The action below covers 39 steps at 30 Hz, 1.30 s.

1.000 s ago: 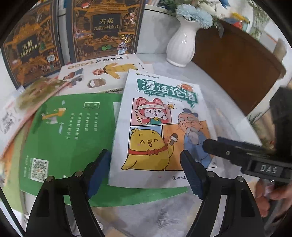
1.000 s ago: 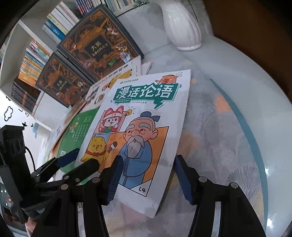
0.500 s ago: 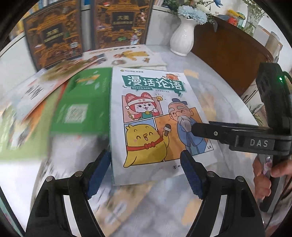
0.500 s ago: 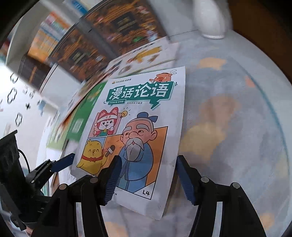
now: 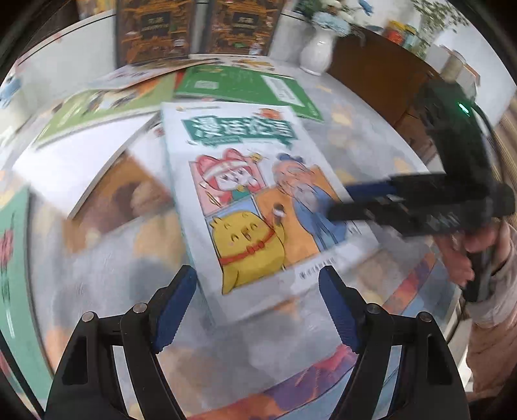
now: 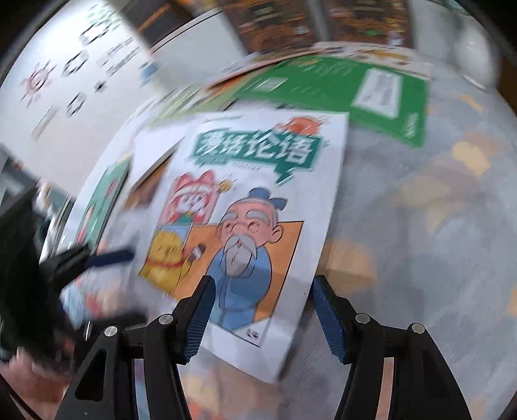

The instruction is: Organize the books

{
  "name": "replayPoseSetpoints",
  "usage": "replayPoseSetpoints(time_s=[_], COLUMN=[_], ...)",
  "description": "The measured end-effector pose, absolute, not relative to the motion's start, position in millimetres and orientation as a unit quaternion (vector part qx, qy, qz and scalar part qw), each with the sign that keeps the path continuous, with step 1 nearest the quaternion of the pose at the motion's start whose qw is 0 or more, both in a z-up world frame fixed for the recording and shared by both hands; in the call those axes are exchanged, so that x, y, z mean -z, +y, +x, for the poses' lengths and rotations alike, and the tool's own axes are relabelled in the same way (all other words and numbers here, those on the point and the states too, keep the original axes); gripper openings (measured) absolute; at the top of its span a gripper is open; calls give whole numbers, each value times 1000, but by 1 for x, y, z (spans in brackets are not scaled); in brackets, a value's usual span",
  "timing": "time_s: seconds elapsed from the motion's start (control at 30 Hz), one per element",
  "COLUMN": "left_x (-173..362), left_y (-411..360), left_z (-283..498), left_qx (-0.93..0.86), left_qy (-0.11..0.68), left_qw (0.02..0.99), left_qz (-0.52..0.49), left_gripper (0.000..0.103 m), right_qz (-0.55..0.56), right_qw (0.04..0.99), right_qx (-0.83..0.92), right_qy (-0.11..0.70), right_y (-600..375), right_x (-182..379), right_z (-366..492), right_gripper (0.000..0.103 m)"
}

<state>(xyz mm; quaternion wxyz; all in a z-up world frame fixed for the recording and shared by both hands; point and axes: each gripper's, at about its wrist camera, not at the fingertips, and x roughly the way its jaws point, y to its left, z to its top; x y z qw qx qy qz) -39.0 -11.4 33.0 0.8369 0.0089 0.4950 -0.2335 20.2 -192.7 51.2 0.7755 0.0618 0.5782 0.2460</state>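
A white comic book [image 5: 258, 200] with a yellow chick and a bearded old man on its cover lies flat on the pale table [image 5: 371, 145]. My left gripper [image 5: 258, 290] is open, its blue pads over the book's near edge. My right gripper [image 5: 352, 200] reaches in from the right, with its fingers over the book's right edge. In the right wrist view the same book [image 6: 258, 194] has its near corner between the open pads of my right gripper [image 6: 261, 290]. I cannot tell whether the fingertips touch the cover. Both views are blurred by motion.
A green book [image 5: 239, 85] lies beyond the comic, more books [image 5: 122, 200] spread to its left. Two dark ornate volumes [image 5: 194, 29] stand at the back beside a white vase [image 5: 318, 53] and a brown cabinet [image 5: 381, 84]. A hand [image 5: 465, 258] grips the right tool.
The comic book has come off the green book and travelled with both grippers across the table. The green book and vase have receded, and other books have come into view at the left.
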Motion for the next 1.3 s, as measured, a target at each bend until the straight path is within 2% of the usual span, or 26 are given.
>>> replayPoseSetpoints(time_s=[0.1,0.17,0.23,0.33,0.47,0.57,0.63,0.97,1.0,1.03,1.07,1.2,1.27,1.3], left_x=[-32,-27,-17,-9,-9,-12,-13,-14,-14,-14,-14,-14,-14,-14], left_y=[-1,2,7,16,12,14,16,18,18,18,18,18,19,19], left_z=[-27,-12,1,7,10,10,10,20,20,19,19,18,18,18], left_qx=[200,172,155,172,198,209,207,218,219,219,219,218,218,219], left_qy=[470,461,453,436,448,461,466,492,492,493,493,491,492,492], left_qw=[860,871,878,883,871,861,859,841,841,841,841,842,841,841], left_qz=[7,14,9,-41,-29,-35,-40,-51,-52,-51,-50,-51,-56,-56], left_gripper=[72,65,71,71,65,56,52,51,51,51,51,51,51,51], right_qz=[53,70,77,73,65,79,92,204,205,195,184,188,172,174], right_qw=[779,783,788,794,790,778,769,710,711,722,732,748,754,752], right_qx=[-258,-262,-266,-271,-285,-293,-297,-353,-353,-345,-335,-343,-360,-374], right_qy=[569,559,551,539,540,550,559,574,572,567,564,536,521,514], right_y=[-194,-199,-203,-206,-202,-211,-219,-242,-243,-243,-242,-245,-241,-242], right_x=[-48,-45,-42,-40,-41,-39,-37,-19,-19,-19,-18,-19,-22,-23], right_z=[15,17,18,19,22,31,37,70,70,71,73,73,71,70], right_gripper=[61,61,61,59,59,51,40,37,33,18,14,15,21,30])
